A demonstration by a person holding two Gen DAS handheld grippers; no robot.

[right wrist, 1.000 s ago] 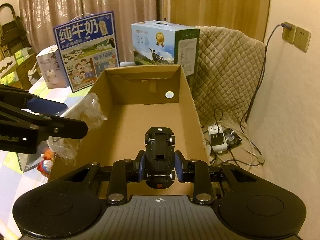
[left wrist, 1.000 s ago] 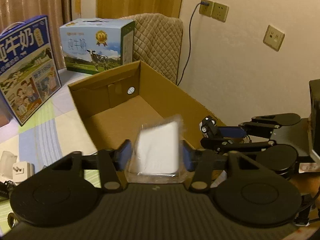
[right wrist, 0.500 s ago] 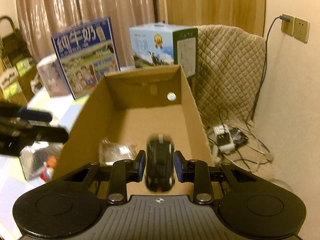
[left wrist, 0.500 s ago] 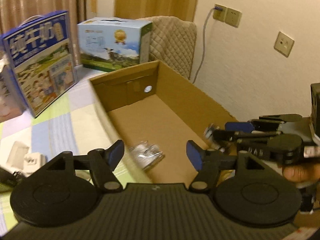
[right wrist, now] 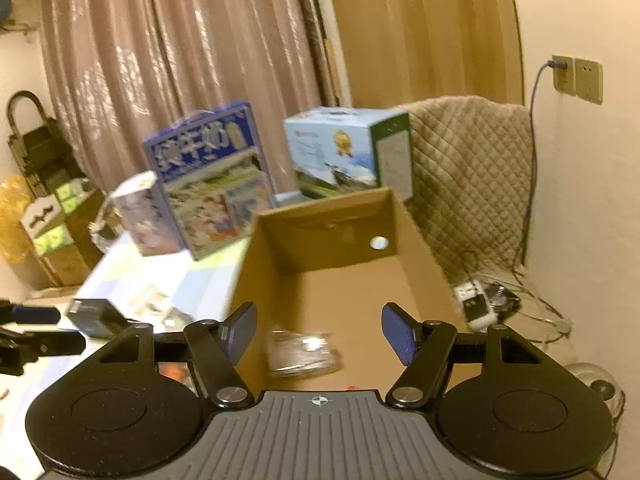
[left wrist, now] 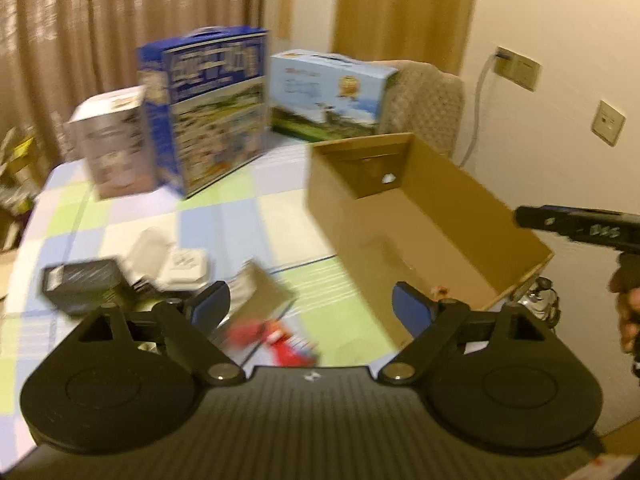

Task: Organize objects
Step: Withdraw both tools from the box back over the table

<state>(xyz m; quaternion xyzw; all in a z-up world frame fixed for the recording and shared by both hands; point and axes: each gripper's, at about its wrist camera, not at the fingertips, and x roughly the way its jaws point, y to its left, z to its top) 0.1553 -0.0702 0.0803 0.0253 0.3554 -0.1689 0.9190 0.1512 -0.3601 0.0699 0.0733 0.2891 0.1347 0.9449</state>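
Observation:
An open cardboard box point(left wrist: 436, 216) stands on the checked tablecloth; it also shows in the right wrist view point(right wrist: 340, 248). A clear plastic packet point(right wrist: 302, 354) lies on the box floor. My left gripper point(left wrist: 310, 310) is open and empty above the table left of the box, over a red toy point(left wrist: 280, 340) and a flat packet point(left wrist: 260, 296). My right gripper point(right wrist: 318, 332) is open and empty above the near end of the box. The black toy car is not visible.
A black box point(left wrist: 82, 284) and white chargers point(left wrist: 176, 266) lie at the left on the table. Blue milk cartons point(left wrist: 208, 108) point(left wrist: 328, 94) and a white box point(left wrist: 114, 142) stand at the back. A quilted chair point(right wrist: 472, 176) and a power strip point(right wrist: 474, 306) are at the right.
My left gripper let the plastic packet fall into the box and swung left over the table. My right gripper opened and released the black toy car, then rose.

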